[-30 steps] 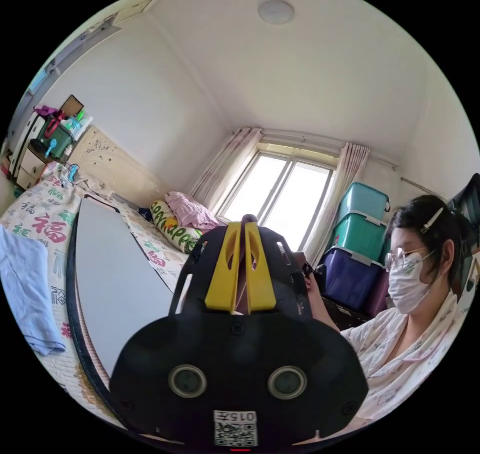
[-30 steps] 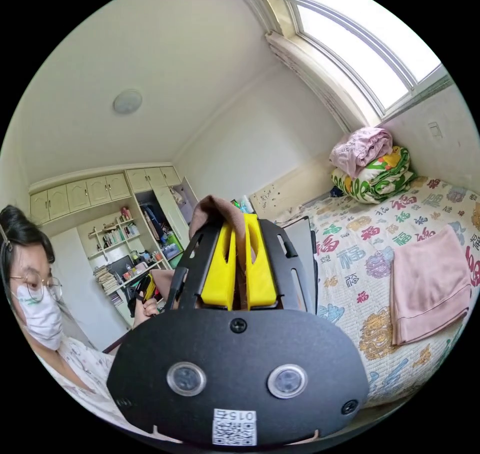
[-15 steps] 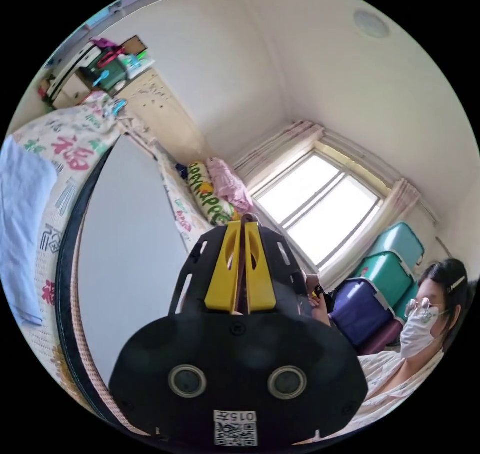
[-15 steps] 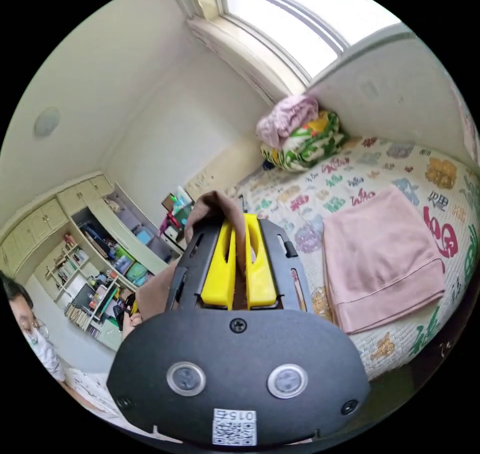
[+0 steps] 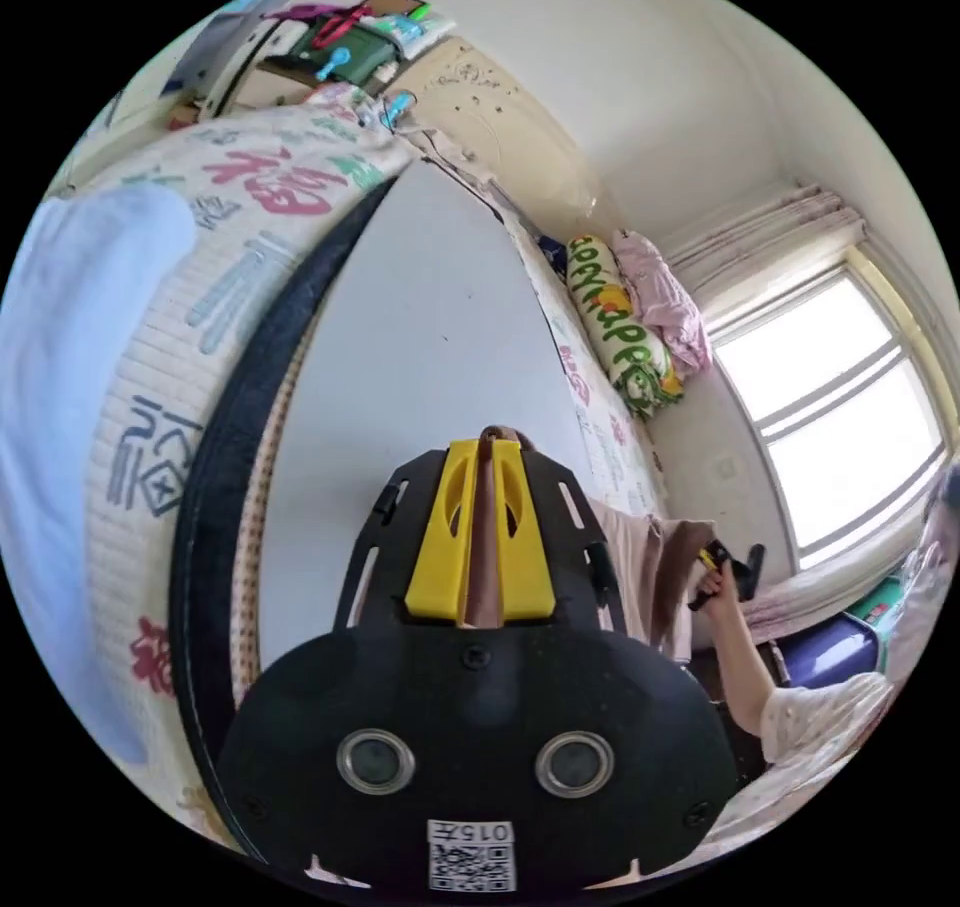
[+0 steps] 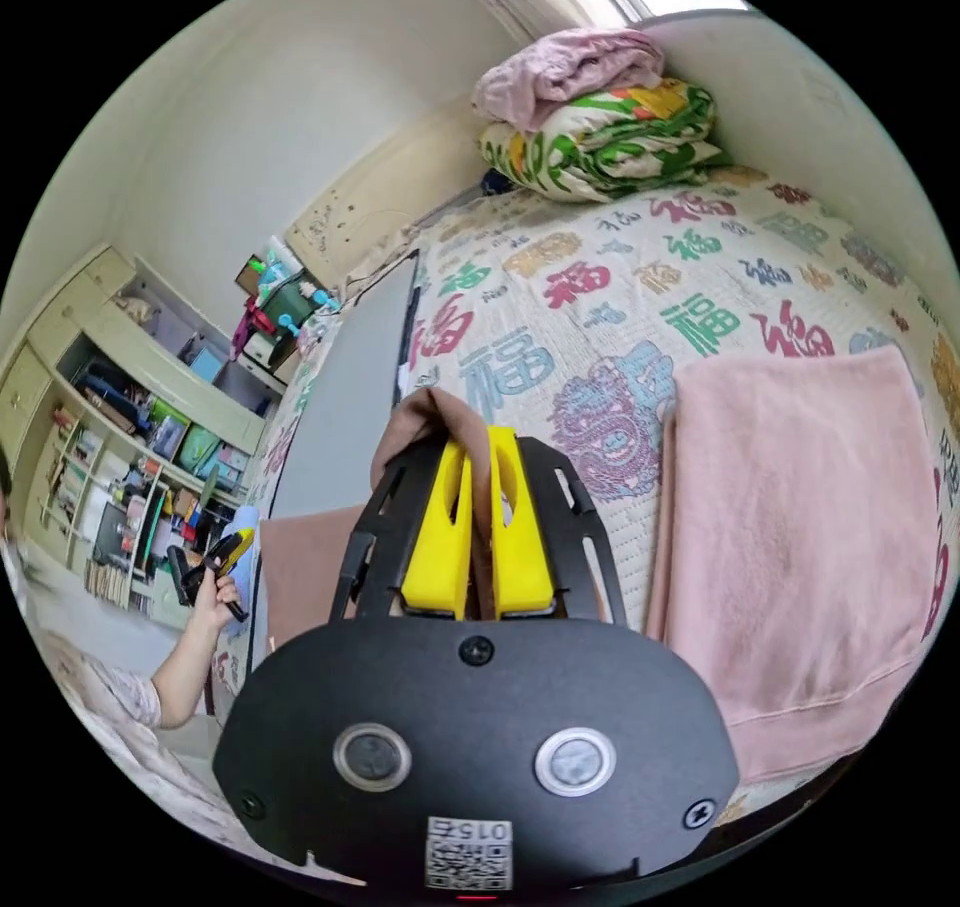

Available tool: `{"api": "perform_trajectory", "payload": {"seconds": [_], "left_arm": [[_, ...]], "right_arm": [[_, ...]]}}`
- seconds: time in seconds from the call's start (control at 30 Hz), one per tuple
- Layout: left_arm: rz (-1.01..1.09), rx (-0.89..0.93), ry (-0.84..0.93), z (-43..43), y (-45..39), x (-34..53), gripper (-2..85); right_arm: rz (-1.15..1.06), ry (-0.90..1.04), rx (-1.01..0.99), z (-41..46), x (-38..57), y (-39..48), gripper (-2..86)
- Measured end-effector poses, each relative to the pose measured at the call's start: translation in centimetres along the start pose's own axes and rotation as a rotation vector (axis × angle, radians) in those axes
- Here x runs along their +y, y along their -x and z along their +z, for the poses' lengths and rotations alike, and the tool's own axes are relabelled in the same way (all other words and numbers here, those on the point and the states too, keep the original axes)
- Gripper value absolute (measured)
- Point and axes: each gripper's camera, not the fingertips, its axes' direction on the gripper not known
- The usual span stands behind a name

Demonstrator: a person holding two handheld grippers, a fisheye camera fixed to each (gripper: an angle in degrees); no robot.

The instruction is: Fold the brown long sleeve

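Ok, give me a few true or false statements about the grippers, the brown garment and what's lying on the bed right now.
1. The left gripper has its yellow jaws shut on the brown long sleeve. True.
2. The right gripper is open and holds nothing. False: its jaws pinch brown cloth.
3. A folded pink cloth lies on the patterned quilt. True.
4. The grey board leans upright against the wall. False: it lies flat on the bed.
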Motion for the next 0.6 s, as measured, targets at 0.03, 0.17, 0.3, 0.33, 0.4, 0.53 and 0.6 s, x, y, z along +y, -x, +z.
{"api": "perform_trajectory", "payload": {"seconds": [0.03,0.17,0.3,0.33,0.4,0.53,0.6], "left_arm": [[0.031,-0.096,-0.059,-1.9,-2.1,0.3,5.9],[0.083,-0.172,-0.07,-4.0,-10.9,0.8,11.5],[0.138,0.32,0.327,6.4,-22.6,1.9,19.7],[0.13,0.381,0.358,9.2,-25.7,2.2,21.3],[0.087,0.519,0.389,13.2,-29.7,2.4,22.3],[0.125,0.378,0.582,22.4,-35.3,3.9,22.6],[0.095,0.298,0.653,25.9,-35.9,4.9,22.1]], "right_arm": [[-0.058,-0.01,-0.021,-1.4,-0.4,1.5,2.0],[-0.167,-0.025,-0.02,-3.8,-1.5,4.5,2.4],[-0.233,0.086,-0.007,-2.5,-4.6,4.3,3.3],[-0.243,0.132,-0.03,-2.0,-5.9,3.6,3.7],[-0.295,0.167,-0.046,-1.6,-7.5,2.8,4.7],[-0.389,0.169,0.067,-3.5,-7.3,-2.0,13.1],[-0.334,0.226,0.1,-4.2,-6.2,-6.8,14.7]]}}
